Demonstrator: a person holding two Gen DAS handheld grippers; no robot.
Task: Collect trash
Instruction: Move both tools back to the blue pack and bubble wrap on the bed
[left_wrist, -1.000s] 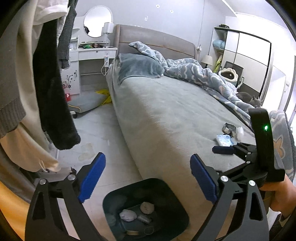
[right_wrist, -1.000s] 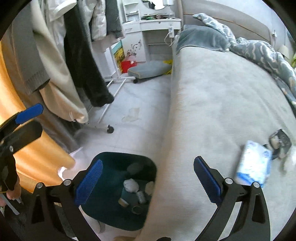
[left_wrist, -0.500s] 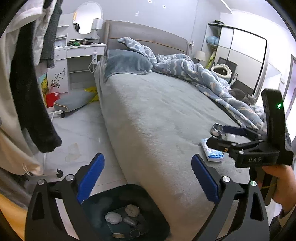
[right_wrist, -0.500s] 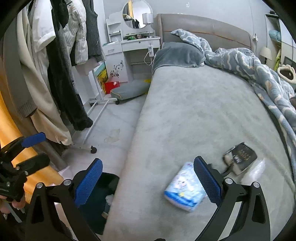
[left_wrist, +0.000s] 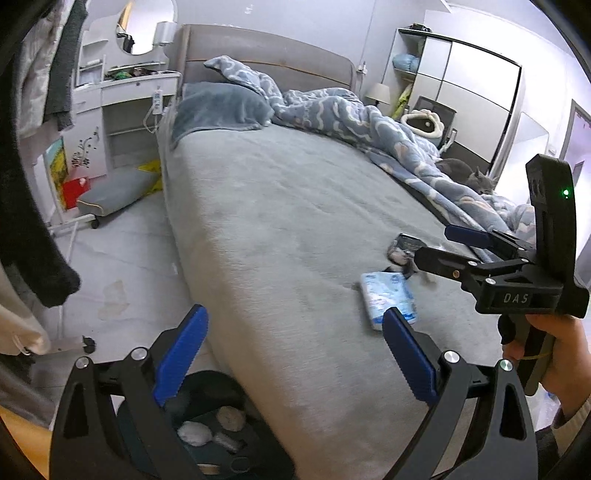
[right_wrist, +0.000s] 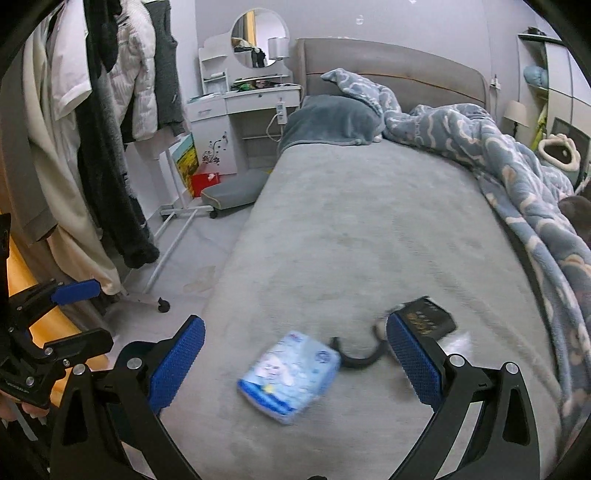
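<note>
Tissue pack (right_wrist: 290, 374) lies flat on the bed (right_wrist: 369, 229) near its foot-end left edge, dead ahead between our right tool (right_wrist: 293, 363) jaws, long axis skewed; right is nearer; both tools released, left tool (left_wrist: 293, 363) empty over the bin (left_wrist: 221, 424).

A light-blue tissue pack (right_wrist: 290, 374) lies flat on the grey bed (right_wrist: 369, 229) near its edge. Just beyond it sit a curved black band (right_wrist: 356, 360), a dark packet (right_wrist: 428, 317) and a clear crumpled wrapper (right_wrist: 460, 341). The dark bin (left_wrist: 221, 435) on the floor holds crumpled wads (left_wrist: 194, 432).
</note>
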